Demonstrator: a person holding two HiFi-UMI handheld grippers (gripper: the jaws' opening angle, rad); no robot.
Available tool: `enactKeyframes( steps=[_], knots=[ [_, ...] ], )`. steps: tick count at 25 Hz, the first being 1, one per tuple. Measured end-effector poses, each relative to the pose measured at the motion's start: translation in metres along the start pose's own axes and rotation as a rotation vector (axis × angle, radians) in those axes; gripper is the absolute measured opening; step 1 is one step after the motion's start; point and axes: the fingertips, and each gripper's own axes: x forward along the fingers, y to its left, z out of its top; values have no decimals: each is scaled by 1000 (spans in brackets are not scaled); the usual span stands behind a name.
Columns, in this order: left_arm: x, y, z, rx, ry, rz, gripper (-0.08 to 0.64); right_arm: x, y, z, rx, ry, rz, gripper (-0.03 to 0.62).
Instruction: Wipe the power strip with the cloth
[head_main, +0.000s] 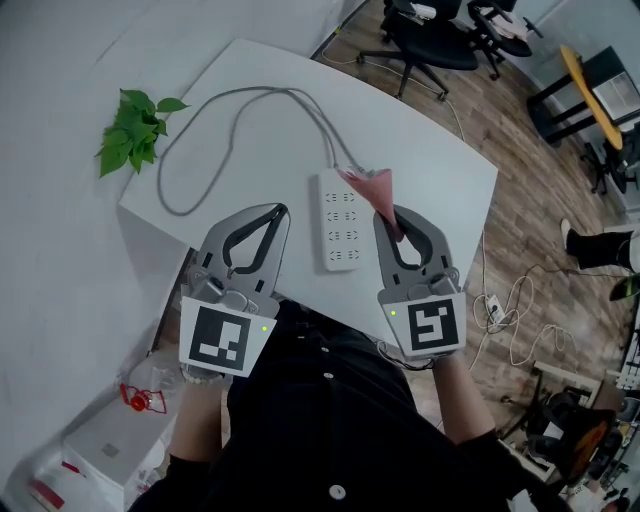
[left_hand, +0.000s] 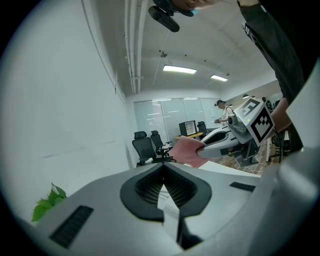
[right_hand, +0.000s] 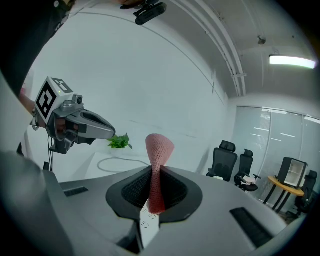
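A white power strip (head_main: 340, 219) lies on the white table (head_main: 230, 120), its grey cable (head_main: 200, 125) looping off to the far left. My right gripper (head_main: 388, 212) is shut on a pink cloth (head_main: 375, 186) that sticks up past the jaw tips, just right of the strip's far end. In the right gripper view the cloth (right_hand: 158, 165) stands pinched between the jaws. My left gripper (head_main: 282, 210) is shut with nothing in it, just left of the strip. The left gripper view shows the right gripper (left_hand: 200, 148) holding the cloth (left_hand: 186, 150).
A green potted plant (head_main: 136, 127) stands at the table's far left. Black office chairs (head_main: 425, 40) are beyond the table on the wooden floor. Cables (head_main: 510, 310) lie on the floor at the right. A white box (head_main: 110, 452) sits low at the left.
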Motion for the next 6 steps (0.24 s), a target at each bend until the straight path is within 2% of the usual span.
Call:
enactKeyframes(
  steps=[6],
  knots=[
    [-1,6,-6,-1,-4,2,12,4,5,1,-4,2,-1,57]
  ],
)
